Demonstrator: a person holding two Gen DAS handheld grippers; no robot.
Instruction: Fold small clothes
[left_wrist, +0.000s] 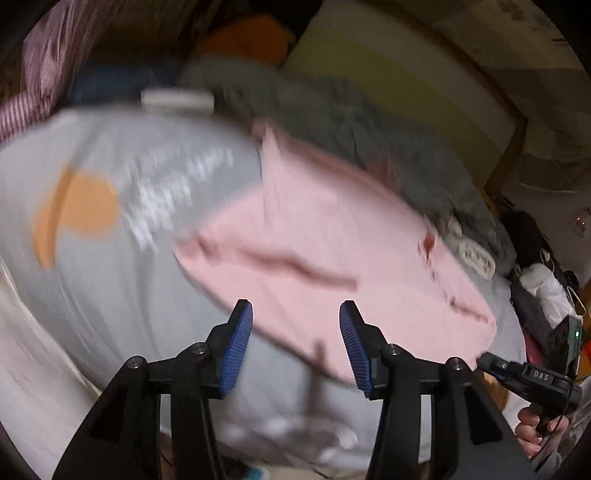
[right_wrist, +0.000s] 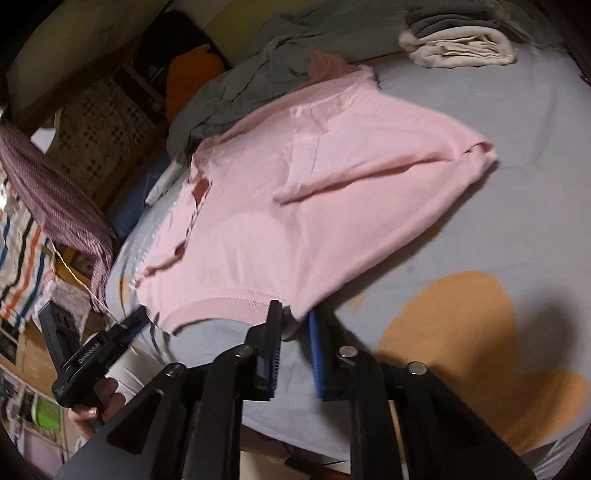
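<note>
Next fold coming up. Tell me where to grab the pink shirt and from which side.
Probably grip the pink shirt at its ribbed hem, the near edge, coming low from the near side. That thick band lifts slightly off the grey sheet, and the right gripper already sits at it.

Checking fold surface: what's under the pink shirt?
Pink shirt lies on a grey-blue sheet with orange print; its far edge overlaps grey clothing. Whatever lies beneath its middle is covered.

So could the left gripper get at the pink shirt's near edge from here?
Probably yes. The left gripper stands open with nothing between its jaws, the pink shirt lies flat on the grey bedsheet just ahead, and nothing lies between them.
</note>
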